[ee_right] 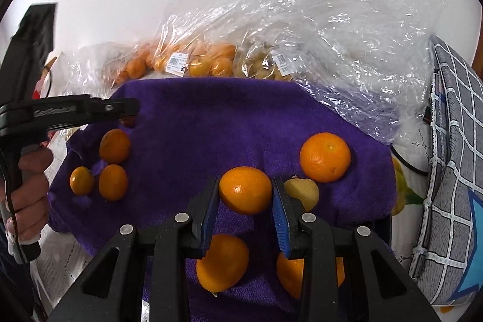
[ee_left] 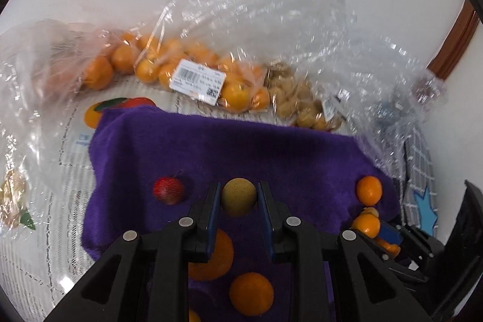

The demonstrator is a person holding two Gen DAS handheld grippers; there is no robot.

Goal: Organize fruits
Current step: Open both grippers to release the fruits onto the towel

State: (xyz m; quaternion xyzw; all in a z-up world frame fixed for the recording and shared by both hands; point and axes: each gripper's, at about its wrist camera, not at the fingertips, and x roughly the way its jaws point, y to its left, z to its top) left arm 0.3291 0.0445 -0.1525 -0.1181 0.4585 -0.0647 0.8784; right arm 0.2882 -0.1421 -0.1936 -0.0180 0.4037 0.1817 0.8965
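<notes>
A big purple towel (ee_right: 211, 122) covers the middle of the table, and crinkly clear bags (ee_right: 317, 29) sit behind it. One bag of oranges (ee_left: 169, 65) lies along the far edge, and a bag of small tan fruit (ee_left: 295, 98) lies just beside it. Much of the fruit is in the bags, so I think a lot of sorting is left. Some fruit is out on the towel already. Three small oranges (ee_right: 113, 165) sit close together on one side, and a bigger orange (ee_right: 325, 156) sits alone on the other side. A little red fruit (ee_left: 168, 189) lies by itself. The right gripper (ee_right: 245, 191) is squeezed on an orange (ee_right: 245, 189) above the towel. That orange is a bit wider than tall, its long way goes across between the fingers, and its little stem dot faces the camera. The left gripper (ee_left: 238, 196) is squeezed on a round yellow-brown fruit (ee_left: 238, 196), which has no long way that I can see.
</notes>
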